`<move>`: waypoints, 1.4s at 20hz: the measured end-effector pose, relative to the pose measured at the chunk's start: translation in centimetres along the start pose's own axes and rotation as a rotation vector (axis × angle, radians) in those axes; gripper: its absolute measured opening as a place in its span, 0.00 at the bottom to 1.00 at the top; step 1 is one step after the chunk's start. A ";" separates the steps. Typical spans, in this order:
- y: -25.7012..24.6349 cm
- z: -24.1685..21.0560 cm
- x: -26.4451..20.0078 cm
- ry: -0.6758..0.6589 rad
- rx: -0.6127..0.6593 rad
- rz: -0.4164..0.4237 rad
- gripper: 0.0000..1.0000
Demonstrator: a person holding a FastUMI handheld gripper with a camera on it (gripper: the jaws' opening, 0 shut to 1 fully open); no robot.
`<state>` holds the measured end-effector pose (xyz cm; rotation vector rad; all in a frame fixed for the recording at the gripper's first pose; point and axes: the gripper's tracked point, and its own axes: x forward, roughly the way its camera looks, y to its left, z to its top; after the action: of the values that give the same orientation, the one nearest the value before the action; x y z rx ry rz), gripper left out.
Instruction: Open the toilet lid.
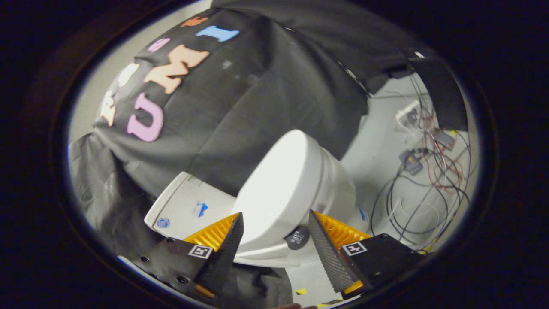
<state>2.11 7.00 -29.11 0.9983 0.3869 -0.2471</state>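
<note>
Apparently not yet begun: toilet lid [281, 184] down flat over the seat, front edge just ahead of and between the fingers of the gripper [274, 240], jaws apart and gripping nothing; remaining: hooking the edge, swinging up toward the tank [184, 206].

1 toilet [296, 189] with 1 lid [279, 184], 1 tank [188, 206], 1 gripper [274, 227] with 2 spread fingers [227, 244], 1 cable tangle [429, 180]
</note>
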 end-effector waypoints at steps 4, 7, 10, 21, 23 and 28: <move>-0.7 -4.1 1.2 0.142 0.078 -0.025 0.85; -1.1 -5.2 1.9 0.188 0.135 -0.020 0.72; -1.1 -4.4 2.7 0.165 0.184 -0.004 0.71; -1.3 -6.2 4.0 0.200 0.169 -0.139 0.12; -1.5 -6.0 3.6 0.175 0.102 -0.197 0.12; -0.8 -5.3 3.5 0.127 0.157 -0.212 0.11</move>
<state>3.88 11.01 -33.73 1.1318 0.5974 -0.4113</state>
